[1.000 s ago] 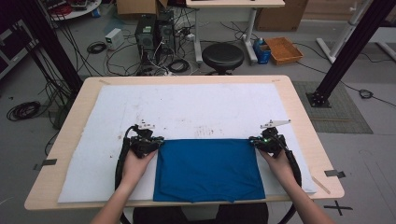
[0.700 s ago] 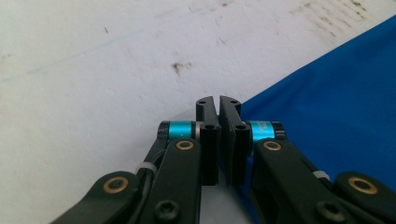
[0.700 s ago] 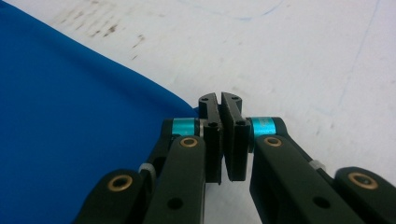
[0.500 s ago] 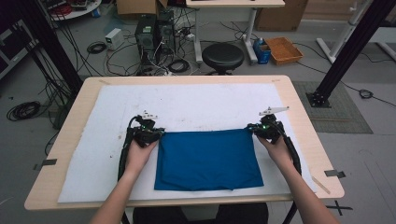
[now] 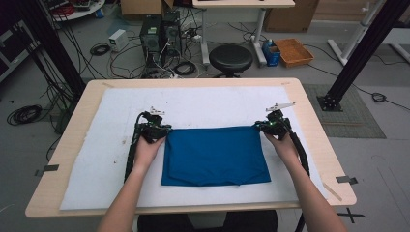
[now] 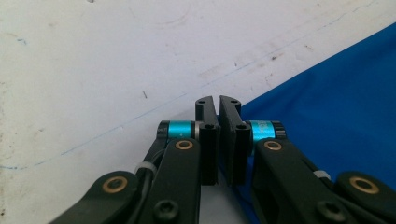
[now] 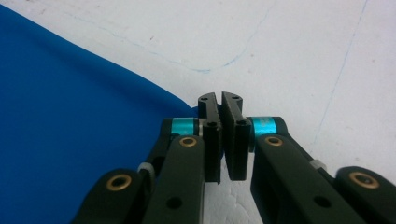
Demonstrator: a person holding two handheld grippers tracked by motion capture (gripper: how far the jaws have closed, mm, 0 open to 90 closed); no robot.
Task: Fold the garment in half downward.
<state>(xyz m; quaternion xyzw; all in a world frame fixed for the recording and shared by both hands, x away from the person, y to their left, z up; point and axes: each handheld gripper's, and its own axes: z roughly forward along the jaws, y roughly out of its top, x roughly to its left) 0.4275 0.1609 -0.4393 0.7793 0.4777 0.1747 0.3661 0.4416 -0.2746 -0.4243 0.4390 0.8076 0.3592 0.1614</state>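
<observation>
Nearest the person, two bare forearms run up to the near side of the blue cloth (image 5: 215, 154), which lies flat on a white mat (image 5: 208, 104) on the table (image 5: 193, 82), its near edge close to the mat's front edge. The left hand (image 5: 147, 150) sits just off the cloth's left edge and the right hand (image 5: 283, 145) just off its right edge. The left tool (image 5: 163, 130) meets the cloth's far left corner. In the left gripper view this tool (image 6: 217, 105) has its jaws all but together, with a hairline slit between them. The cloth (image 6: 336, 102) runs in under the right-hand jaw, and I cannot tell whether any fabric is pinched. The right tool (image 5: 258, 127) is at the cloth's far right corner. In the right gripper view that tool (image 7: 218, 100) shows a narrow gap, its jaws having just been opening. The cloth (image 7: 70, 130) ends in a point touching the left-hand jaw, with white mat showing between the pads. Beyond the cloth the mat is marked with thin blue lines. Past the table's far edge stand a black stool (image 5: 230, 57), a computer tower (image 5: 157, 36) among cables and an orange box (image 5: 293, 50).
</observation>
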